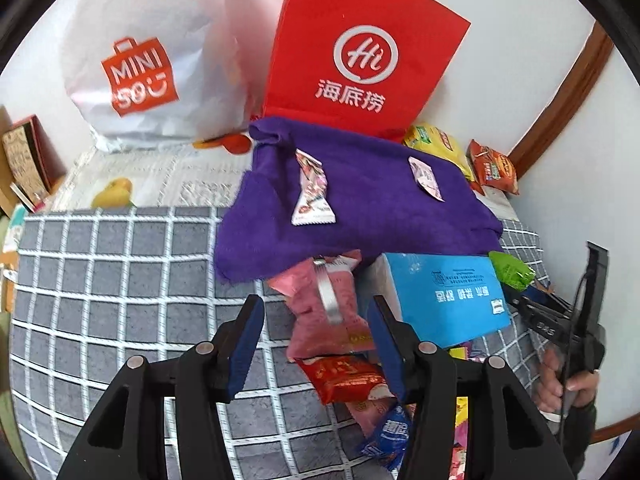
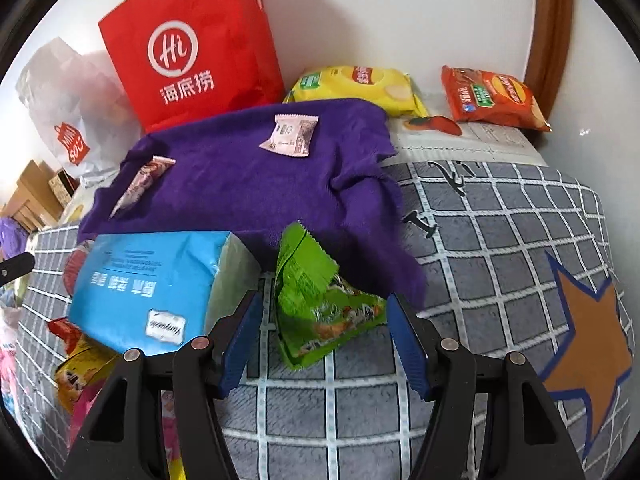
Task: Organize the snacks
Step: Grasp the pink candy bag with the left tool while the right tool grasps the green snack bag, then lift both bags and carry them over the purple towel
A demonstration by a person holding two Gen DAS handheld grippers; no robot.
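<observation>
White wall behind, wood trim right. Grey checked blanket (image 2: 500, 240) covers bed, orange star on it. Red bag (image 1: 360, 48) and white bag (image 1: 140, 60) stand against wall. Purple towel (image 1: 360, 200) spread mid-bed, two small sachets on top. Left gripper (image 1: 316, 340) jaws apart over pink packet (image 1: 324, 312). Right gripper (image 2: 324, 336) jaws apart around green packet (image 2: 316, 296), pads not touching. Blue pack (image 2: 152, 284) beside.
</observation>
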